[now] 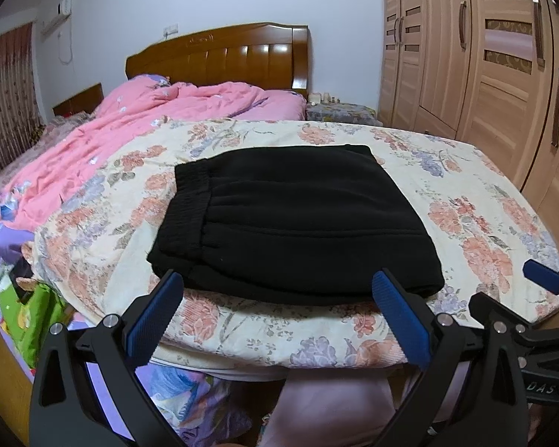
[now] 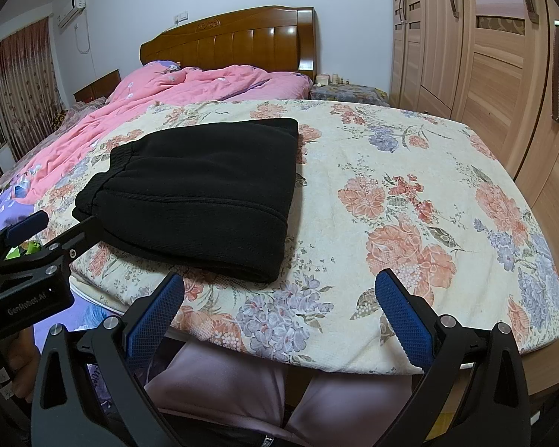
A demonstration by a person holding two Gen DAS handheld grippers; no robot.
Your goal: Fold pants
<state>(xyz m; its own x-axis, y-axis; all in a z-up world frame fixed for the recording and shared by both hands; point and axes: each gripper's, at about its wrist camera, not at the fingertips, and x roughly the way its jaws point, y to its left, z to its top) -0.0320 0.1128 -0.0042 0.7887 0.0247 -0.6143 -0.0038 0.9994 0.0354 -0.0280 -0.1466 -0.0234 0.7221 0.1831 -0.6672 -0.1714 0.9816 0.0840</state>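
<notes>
Black pants (image 1: 287, 219) lie folded into a compact rectangle on the floral blanket (image 1: 466, 201), waistband to the left. They also show in the right wrist view (image 2: 201, 193). My left gripper (image 1: 279, 298) is open and empty, its blue-padded fingers just short of the pants' near edge. My right gripper (image 2: 283, 301) is open and empty, held over the blanket's near edge to the right of the pants. The left gripper's fingers (image 2: 29, 223) show at the left of the right wrist view, and the right gripper's fingertip (image 1: 544, 275) shows at the right of the left wrist view.
A pink quilt (image 1: 138, 130) is bunched toward the wooden headboard (image 1: 223, 56). A tall wooden wardrobe (image 1: 484, 56) stands along the right side. A nightstand (image 1: 339, 111) sits by the headboard. The person's legs in pink trousers (image 2: 242, 387) are below the blanket edge.
</notes>
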